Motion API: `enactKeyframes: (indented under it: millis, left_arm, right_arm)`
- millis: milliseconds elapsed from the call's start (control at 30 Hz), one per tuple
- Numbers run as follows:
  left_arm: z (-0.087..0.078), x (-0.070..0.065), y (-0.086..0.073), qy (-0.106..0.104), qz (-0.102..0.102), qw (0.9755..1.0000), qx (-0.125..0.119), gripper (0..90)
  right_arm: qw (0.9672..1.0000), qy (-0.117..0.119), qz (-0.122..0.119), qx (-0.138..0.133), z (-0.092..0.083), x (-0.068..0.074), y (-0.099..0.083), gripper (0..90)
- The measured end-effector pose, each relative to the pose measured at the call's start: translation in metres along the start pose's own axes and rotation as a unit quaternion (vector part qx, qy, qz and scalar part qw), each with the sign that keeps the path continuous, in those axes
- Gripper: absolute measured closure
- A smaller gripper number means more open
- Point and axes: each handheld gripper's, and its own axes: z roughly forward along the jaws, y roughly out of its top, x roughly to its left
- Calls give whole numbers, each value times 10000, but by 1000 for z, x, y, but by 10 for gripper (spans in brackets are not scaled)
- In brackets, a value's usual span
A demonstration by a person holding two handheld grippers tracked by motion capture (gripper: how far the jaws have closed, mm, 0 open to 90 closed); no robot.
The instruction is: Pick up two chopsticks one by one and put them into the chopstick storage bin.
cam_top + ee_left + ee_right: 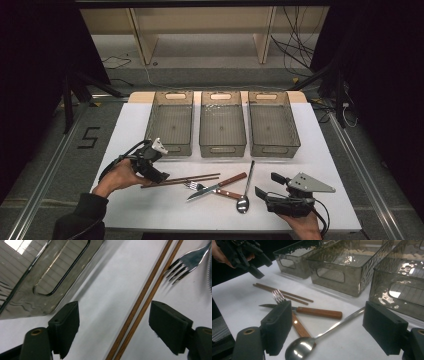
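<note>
Nearby, both tools gape wide; left tool [113, 322] straddles chopsticks [140, 305] beside fork [186, 263]

Bare table [150, 205] before the cutlery; three bins [222, 125] blocking behind.

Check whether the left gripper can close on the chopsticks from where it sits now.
Probably yes: the left gripper is open, the chopsticks run between its jaws, and nothing lies across them there; the fork sits farther along.
</note>
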Motion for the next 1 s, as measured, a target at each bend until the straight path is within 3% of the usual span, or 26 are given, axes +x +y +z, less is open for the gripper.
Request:
enactKeyframes:
  millis: [133,300,567,767,1000]
  left_arm:
    - [7,1,5,-84,132,9996,214,272]
    - [17,2,7,-212,376,9975,558,321]
    - [25,3,11,-331,562,9950,755,388]
    - [31,0,16,-386,819,9910,986,430]
    - [36,0,20,-432,1000,9880,1099,490]
  right_arm:
    - [10000,5,8,-10,0,0,0,244]
    - [10000,4,27,-12,0,0,0,246]
    - [10000,15,11,7,0,0,0,247]
    - [10000,21,14,1,0,0,0,249]
    - [10000,30,27,-2,0,0,0,251]
